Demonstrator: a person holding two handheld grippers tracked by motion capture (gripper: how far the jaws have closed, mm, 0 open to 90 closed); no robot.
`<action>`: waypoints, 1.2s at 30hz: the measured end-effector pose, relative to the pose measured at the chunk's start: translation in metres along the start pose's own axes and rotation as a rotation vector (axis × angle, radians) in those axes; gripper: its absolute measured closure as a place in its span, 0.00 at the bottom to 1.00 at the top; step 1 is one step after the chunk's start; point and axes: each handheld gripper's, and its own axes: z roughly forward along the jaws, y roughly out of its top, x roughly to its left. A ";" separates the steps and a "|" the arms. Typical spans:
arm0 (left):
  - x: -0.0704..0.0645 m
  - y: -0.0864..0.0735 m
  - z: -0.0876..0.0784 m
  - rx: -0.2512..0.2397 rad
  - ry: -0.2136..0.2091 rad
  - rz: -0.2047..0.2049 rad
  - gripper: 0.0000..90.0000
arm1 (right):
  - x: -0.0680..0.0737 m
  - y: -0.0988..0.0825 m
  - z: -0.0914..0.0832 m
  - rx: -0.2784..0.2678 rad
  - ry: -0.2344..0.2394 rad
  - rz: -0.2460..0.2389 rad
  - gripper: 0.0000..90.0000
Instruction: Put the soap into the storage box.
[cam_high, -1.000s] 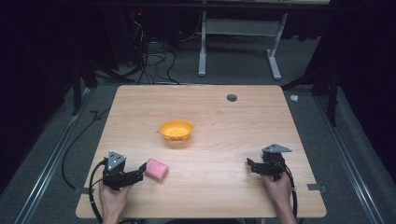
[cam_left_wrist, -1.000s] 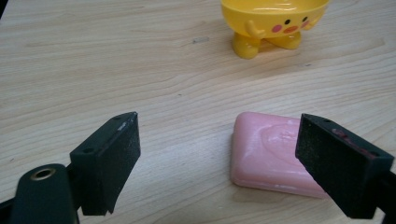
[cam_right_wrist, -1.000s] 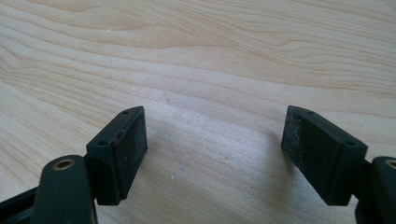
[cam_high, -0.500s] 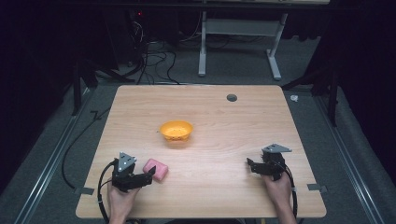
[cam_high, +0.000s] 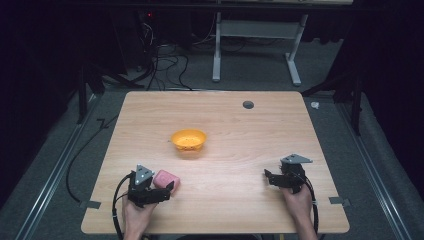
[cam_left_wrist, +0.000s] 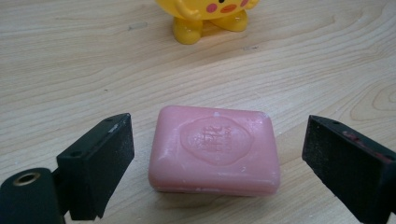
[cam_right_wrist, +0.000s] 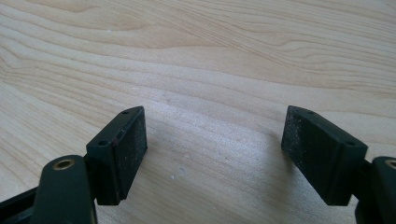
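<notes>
A pink bar of soap lies flat near the table's front left. In the left gripper view the soap sits between my two black jaws with a gap on each side. My left gripper is open around it and not touching. A yellow-orange bowl stands at mid-table, beyond the soap. Its base, a yellow duck-like figure with feet, appears at the top of the left gripper view. My right gripper rests open at the front right over bare wood, holding nothing.
The wooden table has a dark round cable hole at its back right. Cables trail from both grippers over the front edge. Grey tape marks sit near the front corners. A white desk frame stands on the floor behind.
My left gripper has moved right toward the soap, and its open jaws now stand on either side of it. The soap, the bowl and the right gripper have stayed put.
</notes>
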 end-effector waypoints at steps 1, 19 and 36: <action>0.000 0.000 0.001 0.000 -0.002 0.000 0.10 | 0.000 0.000 0.000 0.000 0.001 0.002 0.25; -0.010 -0.003 0.018 0.045 0.037 0.039 0.08 | 0.000 0.000 0.000 0.000 0.001 0.002 0.25; -0.008 -0.008 0.030 0.087 0.066 0.052 0.08 | 0.000 0.000 0.000 0.002 0.001 -0.001 0.25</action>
